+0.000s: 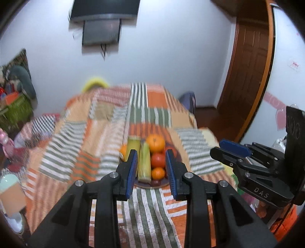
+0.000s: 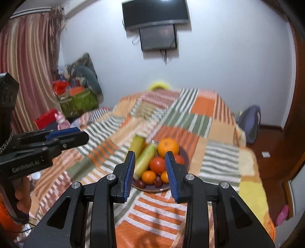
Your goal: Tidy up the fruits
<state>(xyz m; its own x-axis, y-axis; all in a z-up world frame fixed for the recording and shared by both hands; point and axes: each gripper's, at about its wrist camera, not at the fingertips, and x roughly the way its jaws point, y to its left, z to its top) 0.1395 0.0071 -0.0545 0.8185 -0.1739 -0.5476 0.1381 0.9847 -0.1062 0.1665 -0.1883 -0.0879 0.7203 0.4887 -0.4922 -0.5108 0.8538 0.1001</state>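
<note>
We see a woven, striped orange-and-green cloth bedspread, matt; a glossy brown wooden door; smooth-skinned round oranges.

My room, seen around the bed
Behind it, a white wall carries a television; left, striped curtains.

Both the left gripper and the right gripper are hovering side by side, jaws parted, gripping nothing.
</note>
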